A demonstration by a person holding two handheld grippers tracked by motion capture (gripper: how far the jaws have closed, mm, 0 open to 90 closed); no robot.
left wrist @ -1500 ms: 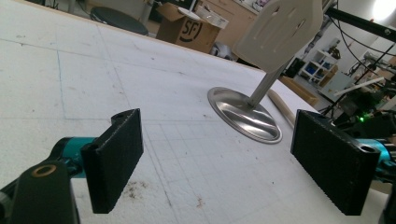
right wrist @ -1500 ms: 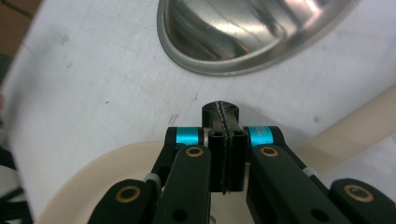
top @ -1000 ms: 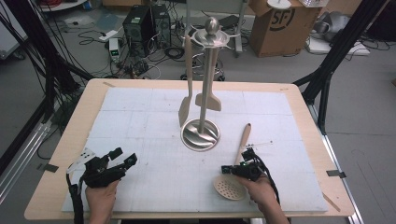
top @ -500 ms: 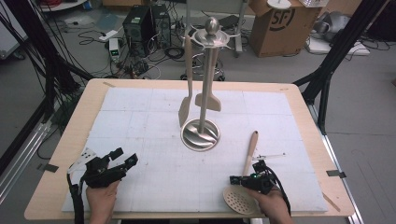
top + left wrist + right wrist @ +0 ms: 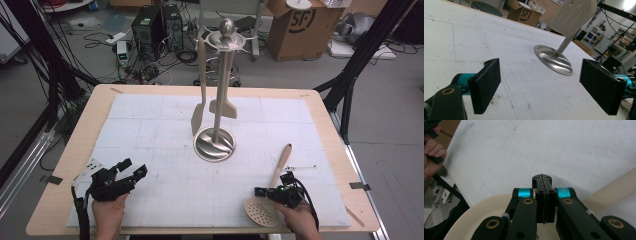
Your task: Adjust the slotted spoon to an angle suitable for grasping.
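Observation:
A cream slotted skimmer (image 5: 277, 172) lies on the white mat at the front right, its round head (image 5: 261, 212) nearest me. My right gripper (image 5: 258, 190) hovers right over it, jaws pressed together with nothing seen between them. In the right gripper view the shut right gripper (image 5: 542, 178) points across the skimmer's bowl (image 5: 481, 212), and the handle (image 5: 614, 190) runs off to the right. My left gripper (image 5: 135, 167) rests at the front left, wide open and empty. The left gripper (image 5: 541, 85) faces the steel utensil stand (image 5: 554, 60).
The utensil stand (image 5: 215, 144) rises at the mat's centre with a wooden spatula (image 5: 198, 117) and a turner (image 5: 223, 107) hanging from it. A thin wire (image 5: 300, 167) lies right of the skimmer handle. The wooden table edge (image 5: 75, 150) borders the mat (image 5: 150, 130).
The right gripper and the skimmer have shifted right and toward the front edge, and the handle has swung a little to the right. The left gripper has stayed put.

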